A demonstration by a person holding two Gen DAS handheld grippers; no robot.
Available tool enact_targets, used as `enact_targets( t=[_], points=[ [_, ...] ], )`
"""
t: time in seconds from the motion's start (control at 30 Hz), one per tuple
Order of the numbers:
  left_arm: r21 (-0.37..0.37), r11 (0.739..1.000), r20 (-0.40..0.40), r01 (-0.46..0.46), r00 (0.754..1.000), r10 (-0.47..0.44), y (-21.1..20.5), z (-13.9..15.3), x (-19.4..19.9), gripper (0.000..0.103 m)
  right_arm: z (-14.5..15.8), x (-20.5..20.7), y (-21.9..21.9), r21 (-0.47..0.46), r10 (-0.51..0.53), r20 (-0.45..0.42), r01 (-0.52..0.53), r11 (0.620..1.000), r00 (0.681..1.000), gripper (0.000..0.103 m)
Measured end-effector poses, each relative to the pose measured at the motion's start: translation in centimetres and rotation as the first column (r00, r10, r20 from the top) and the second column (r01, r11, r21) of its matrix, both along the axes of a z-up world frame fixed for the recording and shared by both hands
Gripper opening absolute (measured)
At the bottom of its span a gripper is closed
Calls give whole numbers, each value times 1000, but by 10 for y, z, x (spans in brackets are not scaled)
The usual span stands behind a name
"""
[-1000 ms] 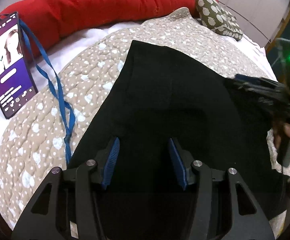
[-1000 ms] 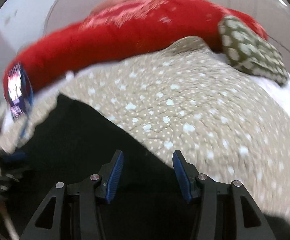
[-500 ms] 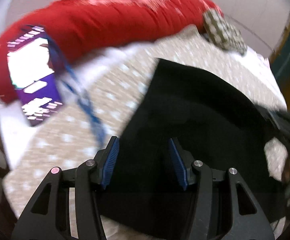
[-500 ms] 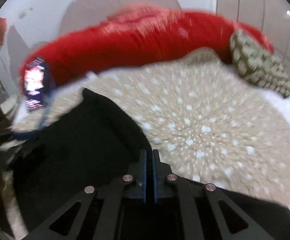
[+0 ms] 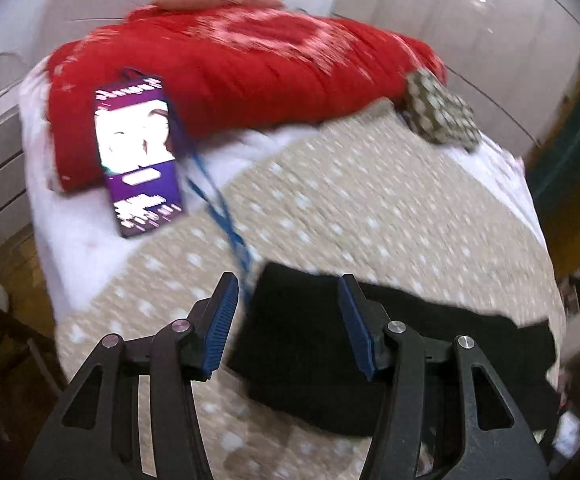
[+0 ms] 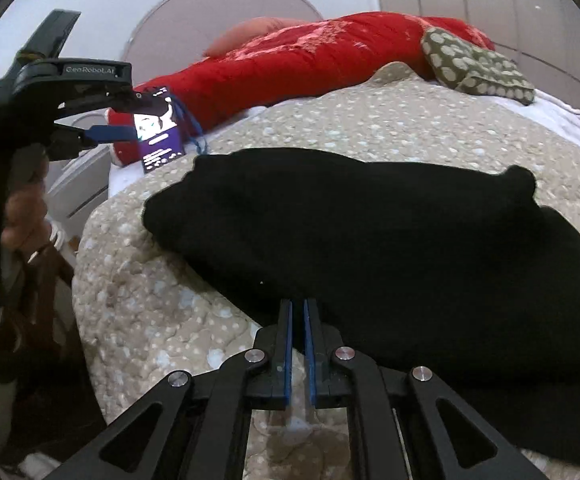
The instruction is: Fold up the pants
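- The right gripper (image 6: 298, 312) has its blue pads (image 6: 287, 344) pressed nearly together, pinching the near edge of the black pants (image 6: 370, 232).
- The left gripper (image 5: 286, 320) is wide open and holds nothing. It hangs above the left end of the pants (image 5: 310, 332).
- The pants lie in a folded heap on the spotted quilt (image 6: 370, 120).
- A phone (image 5: 138, 160) with a blue strap (image 5: 218, 204) lies past the pants, against the red blanket (image 5: 250, 68).
- A spotted pillow (image 6: 474, 64) sits on the far right of the quilt.
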State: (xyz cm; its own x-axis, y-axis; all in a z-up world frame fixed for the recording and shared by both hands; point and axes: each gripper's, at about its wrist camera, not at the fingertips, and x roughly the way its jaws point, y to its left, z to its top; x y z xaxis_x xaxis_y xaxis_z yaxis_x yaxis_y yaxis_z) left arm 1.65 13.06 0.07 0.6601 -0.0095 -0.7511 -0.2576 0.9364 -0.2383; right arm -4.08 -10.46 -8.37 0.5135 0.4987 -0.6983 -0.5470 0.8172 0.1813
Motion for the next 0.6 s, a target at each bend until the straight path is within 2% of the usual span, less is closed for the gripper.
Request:
enact_targets(
  t=[0.07,0.13,0.2,0.27,0.3,0.33,0.37,0.47,0.57,0.6],
  points=[
    [7,999,-12,40,999,-40,-16,-6,1,52,12,-5,-11,19,5,5,-5,1000,1000,8],
    [-4,996,-28,85,996,-85,-32,-12,1,52,23,-6,-34,29,-44,11,44,999,999,12],
    [-20,992,-49,124,991,-125,-46,-20,2,52,30,-13,-72,48,-145,18,144,988,989,18],
    [-22,989,-63,145,987,-146,-56,-26,3,52,29,-17,-116,62,-265,0,264,962,964,27],
    [-17,988,-71,155,985,-156,-61,-29,4,52,27,-15,-143,78,-335,-20,336,939,942,33],
    [-13,987,-81,161,983,-162,-66,-31,5,52,24,-12,-167,94,-399,-45,402,911,916,35],
    [-11,987,-88,163,983,-163,-68,-33,5,52,19,-6,-198,121,-485,-84,492,862,870,37],
    [-13,988,-100,156,983,-156,-70,-37,7,52,6,13,-266,195,-633,-183,659,726,752,41],
    [-9,988,-105,151,983,-151,-70,-36,8,52,-9,38,-305,254,-678,-284,735,629,678,42],
    [-6,989,-106,148,983,-148,-69,-36,8,52,-13,45,-312,281,-673,-310,741,610,671,42]
  ],
)
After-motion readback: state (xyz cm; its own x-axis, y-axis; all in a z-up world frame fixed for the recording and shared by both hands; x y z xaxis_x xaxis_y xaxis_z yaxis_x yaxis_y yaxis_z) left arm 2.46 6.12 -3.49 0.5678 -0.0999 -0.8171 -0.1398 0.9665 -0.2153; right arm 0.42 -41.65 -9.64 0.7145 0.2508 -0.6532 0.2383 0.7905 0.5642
